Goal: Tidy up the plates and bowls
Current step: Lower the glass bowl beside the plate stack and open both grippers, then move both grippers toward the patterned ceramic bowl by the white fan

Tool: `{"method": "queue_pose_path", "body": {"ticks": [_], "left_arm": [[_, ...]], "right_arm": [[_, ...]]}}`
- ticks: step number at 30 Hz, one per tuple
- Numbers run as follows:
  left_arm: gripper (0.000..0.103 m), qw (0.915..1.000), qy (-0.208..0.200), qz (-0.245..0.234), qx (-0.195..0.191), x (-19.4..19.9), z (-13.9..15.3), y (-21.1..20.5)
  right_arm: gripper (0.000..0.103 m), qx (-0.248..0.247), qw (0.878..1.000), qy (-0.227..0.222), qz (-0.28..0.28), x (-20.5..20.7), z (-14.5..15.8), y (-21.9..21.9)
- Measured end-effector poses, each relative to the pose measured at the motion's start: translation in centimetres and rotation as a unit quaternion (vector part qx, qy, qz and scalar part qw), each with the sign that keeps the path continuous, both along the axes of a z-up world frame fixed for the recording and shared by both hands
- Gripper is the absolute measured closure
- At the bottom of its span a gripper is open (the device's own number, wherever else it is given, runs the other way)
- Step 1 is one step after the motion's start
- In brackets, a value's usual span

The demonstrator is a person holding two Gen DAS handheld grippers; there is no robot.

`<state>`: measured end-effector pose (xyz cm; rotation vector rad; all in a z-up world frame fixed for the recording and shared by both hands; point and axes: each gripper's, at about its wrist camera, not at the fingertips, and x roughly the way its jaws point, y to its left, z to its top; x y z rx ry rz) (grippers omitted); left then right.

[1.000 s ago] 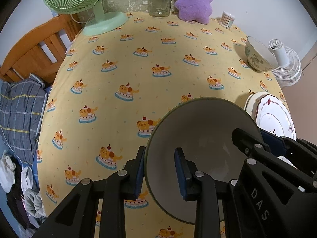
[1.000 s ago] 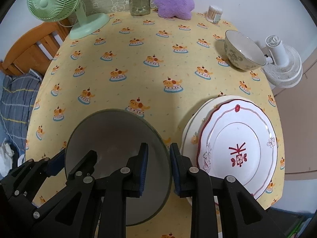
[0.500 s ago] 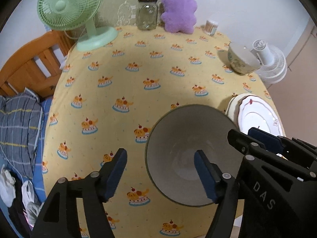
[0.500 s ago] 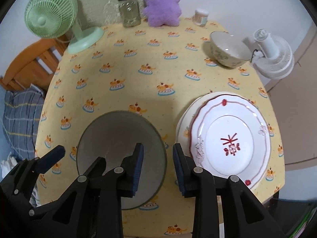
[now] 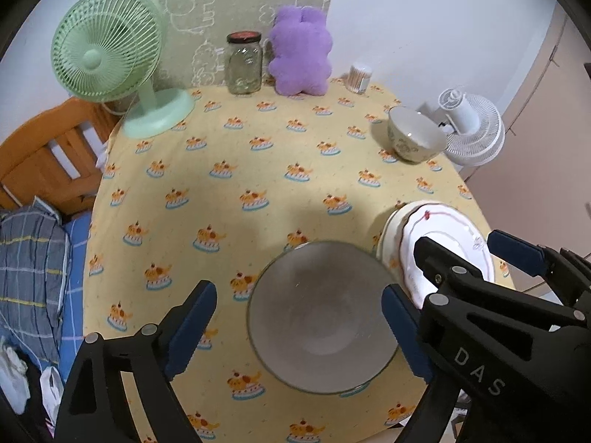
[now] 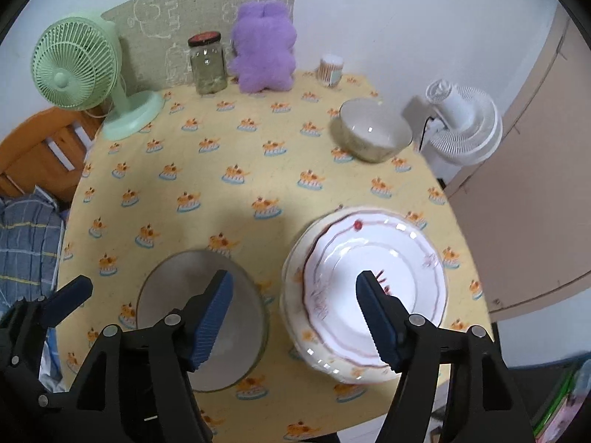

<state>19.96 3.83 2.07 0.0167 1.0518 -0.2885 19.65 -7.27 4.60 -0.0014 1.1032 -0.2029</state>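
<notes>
A grey bowl (image 5: 321, 317) rests on the yellow tablecloth (image 5: 229, 170) near the front edge; it also shows in the right wrist view (image 6: 201, 317). My left gripper (image 5: 295, 328) is open, raised above the bowl and empty. My right gripper (image 6: 295, 317) is open and empty, above the gap between the bowl and the stacked plates (image 6: 369, 288). The plates, a red-trimmed one on top, also show in the left wrist view (image 5: 439, 229). A patterned bowl (image 5: 413, 140) stands at the far right, also seen in the right wrist view (image 6: 373, 134).
A green fan (image 5: 110, 62), a glass jar (image 5: 243, 62), a purple plush (image 5: 299, 51) and a cotton-swab tub (image 5: 360, 77) line the back. A white fan (image 5: 471, 129) stands off the right edge. A wooden bed frame (image 5: 40, 158) and bedding lie left.
Both grippers let go of the grey bowl, opened wide and rose away from the table. The bowl now rests on the cloth.
</notes>
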Motion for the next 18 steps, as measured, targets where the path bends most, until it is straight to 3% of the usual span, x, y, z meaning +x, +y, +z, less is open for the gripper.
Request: {"method": "queue_pose_path", "body": {"ticks": [5, 12, 18], "left_arm": [[0.010, 0.9999, -0.013, 0.005, 0.003, 1.1, 1.0, -1.6], [0.010, 0.9993, -0.029, 0.022, 0.011, 3.2, 1.8, -5.6], [0.010, 0.9980, -0.030, 0.053, 0.016, 5.6, 2.0, -9.6]], "right_arm": [[0.030, 0.016, 1.000, -0.017, -0.003, 1.0, 0.9, -2.1], [0.017, 0.021, 0.999, -0.032, 0.003, 3.5, 1.2, -6.1], [0.016, 0.020, 0.999, -0.033, 0.031, 6.8, 1.3, -10.0]]}}
